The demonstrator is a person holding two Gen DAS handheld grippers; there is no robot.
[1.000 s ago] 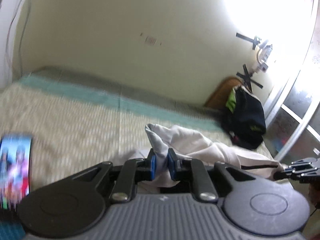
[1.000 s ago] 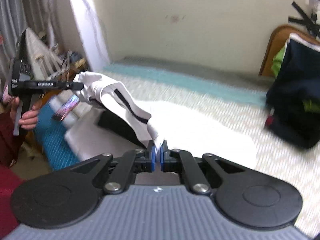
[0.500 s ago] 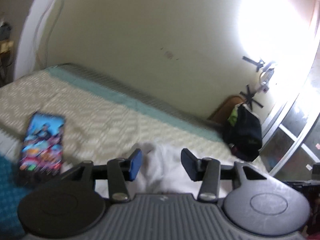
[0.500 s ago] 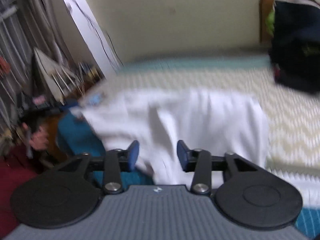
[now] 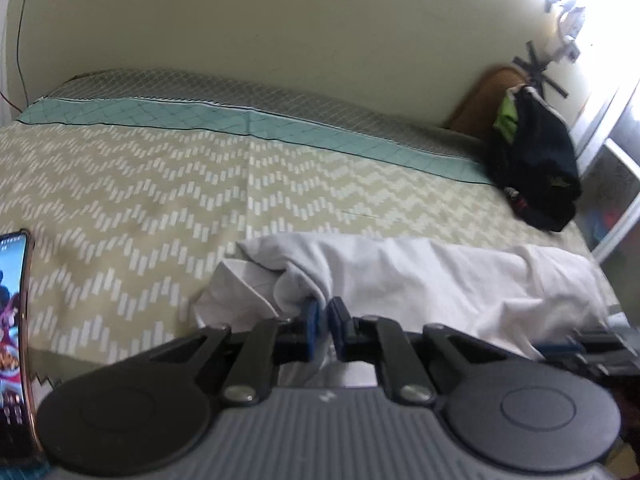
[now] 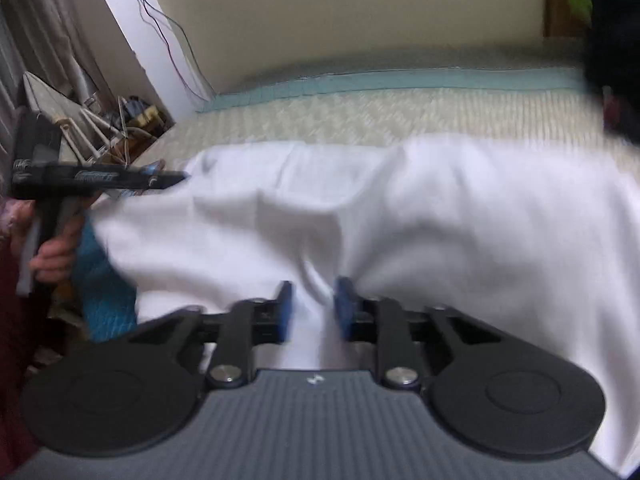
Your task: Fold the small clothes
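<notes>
A white garment (image 5: 420, 276) lies spread across the near part of the bed, also wide across the right wrist view (image 6: 400, 216). My left gripper (image 5: 323, 320) is shut on a bunched fold at the garment's near left edge. It also shows in the right wrist view (image 6: 168, 179), at the garment's left corner. My right gripper (image 6: 313, 308) is partly open, its blue pads on either side of a fold of the white cloth. It shows dimly at the right edge of the left wrist view (image 5: 576, 350).
The bed (image 5: 160, 184) has a beige zigzag cover with a teal band by the wall. A phone (image 5: 14, 320) with a lit screen lies at the left. A black bag (image 5: 536, 160) sits at the far right corner. Clutter (image 6: 100, 128) stands beyond the bed's left end.
Both grippers let go of the garment and it dropped onto the bed. My left gripper has since shut on the near left edge. My right gripper's jaws have narrowed around a fold.
</notes>
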